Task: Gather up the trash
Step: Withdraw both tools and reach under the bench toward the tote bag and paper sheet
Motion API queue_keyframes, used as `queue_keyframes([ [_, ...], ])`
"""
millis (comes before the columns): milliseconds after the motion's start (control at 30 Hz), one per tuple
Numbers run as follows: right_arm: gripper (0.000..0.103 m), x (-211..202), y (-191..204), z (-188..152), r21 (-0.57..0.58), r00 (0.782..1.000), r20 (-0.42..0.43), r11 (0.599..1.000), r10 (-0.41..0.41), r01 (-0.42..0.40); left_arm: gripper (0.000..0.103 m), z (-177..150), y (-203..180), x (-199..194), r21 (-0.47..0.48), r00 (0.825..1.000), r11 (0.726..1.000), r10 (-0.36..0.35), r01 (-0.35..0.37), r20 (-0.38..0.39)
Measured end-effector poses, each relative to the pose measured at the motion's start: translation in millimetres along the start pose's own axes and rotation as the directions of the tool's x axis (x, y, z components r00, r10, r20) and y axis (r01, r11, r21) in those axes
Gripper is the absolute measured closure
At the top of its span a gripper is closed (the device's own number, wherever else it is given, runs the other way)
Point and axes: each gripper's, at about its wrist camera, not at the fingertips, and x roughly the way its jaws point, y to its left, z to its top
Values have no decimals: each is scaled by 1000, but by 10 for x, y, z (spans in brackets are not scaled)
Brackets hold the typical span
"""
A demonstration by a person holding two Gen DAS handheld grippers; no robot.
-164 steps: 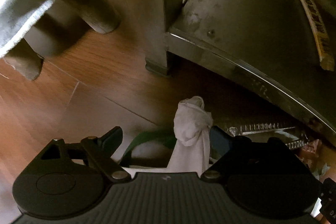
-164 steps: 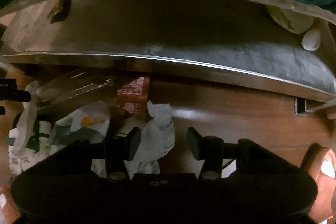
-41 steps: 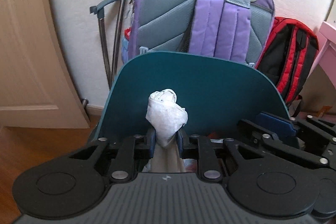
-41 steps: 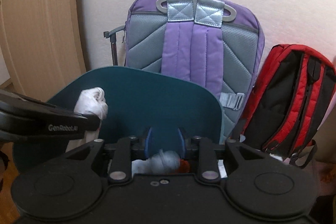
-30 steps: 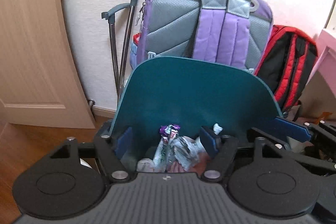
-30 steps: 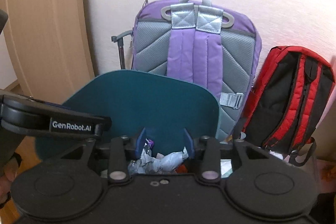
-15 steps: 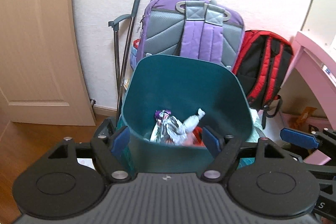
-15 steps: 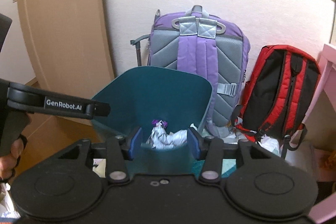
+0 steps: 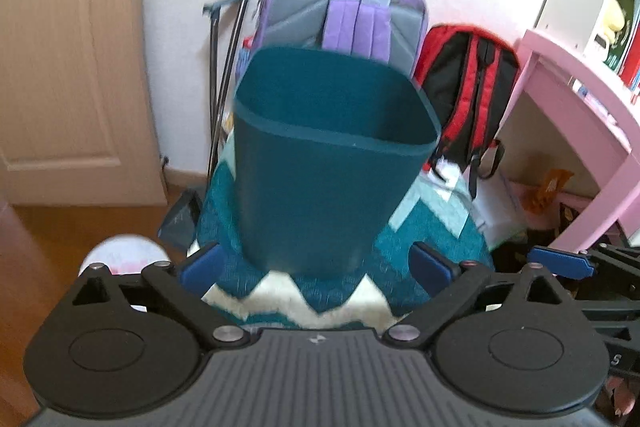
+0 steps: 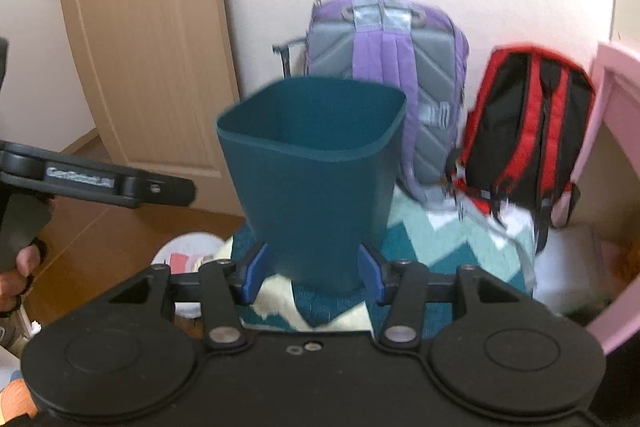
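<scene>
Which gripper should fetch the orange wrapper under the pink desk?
Right, likely. Both are empty, jaws opening, but the right gripper is on the desk side, nearer the wrapper; the left gripper faces the bin.

Wooden floor (image 9: 60, 227) under my jaws, rug on top

A teal zigzag rug (image 9: 420, 223) lies on it and carries the teal bin (image 9: 320, 195); purple backpack (image 10: 384, 39) and red backpack (image 10: 528, 131) stand at the wall behind.

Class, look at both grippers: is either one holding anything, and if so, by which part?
Nothing is held. The left gripper and right gripper are opening, empty.
</scene>
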Motion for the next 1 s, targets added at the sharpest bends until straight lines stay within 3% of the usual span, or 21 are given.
queue_keyframes([
  [267,53,422,-190,-870,81,997,-73,996,-18,24,4,-752,337,642,-63,988,997,32,-42,-150],
  [433,53,990,-503,-1480,212,974,-223,974,-30,79,4,-1238,636,1318,-124,954,986,72,-112,-290],
  [533,53,1355,-703,-1829,266,950,-307,953,-56,142,4,-1520,787,1733,-144,928,977,97,-157,-359],
  [667,53,1807,-953,-2264,363,911,-411,908,-47,211,4,-1861,962,2267,-170,878,958,129,-230,-461],
  [867,53,2524,-1139,-2779,416,841,-540,855,-40,308,4,-2205,1258,3015,-150,778,939,160,-310,-607],
  [933,53,2744,-1184,-2887,425,826,-563,843,-39,330,4,-2281,1350,3272,-124,743,937,173,-326,-647],
  [1000,53,2978,-1236,-3002,436,806,-590,826,-39,359,4,-2395,1460,3574,-83,685,930,202,-359,-700],
])
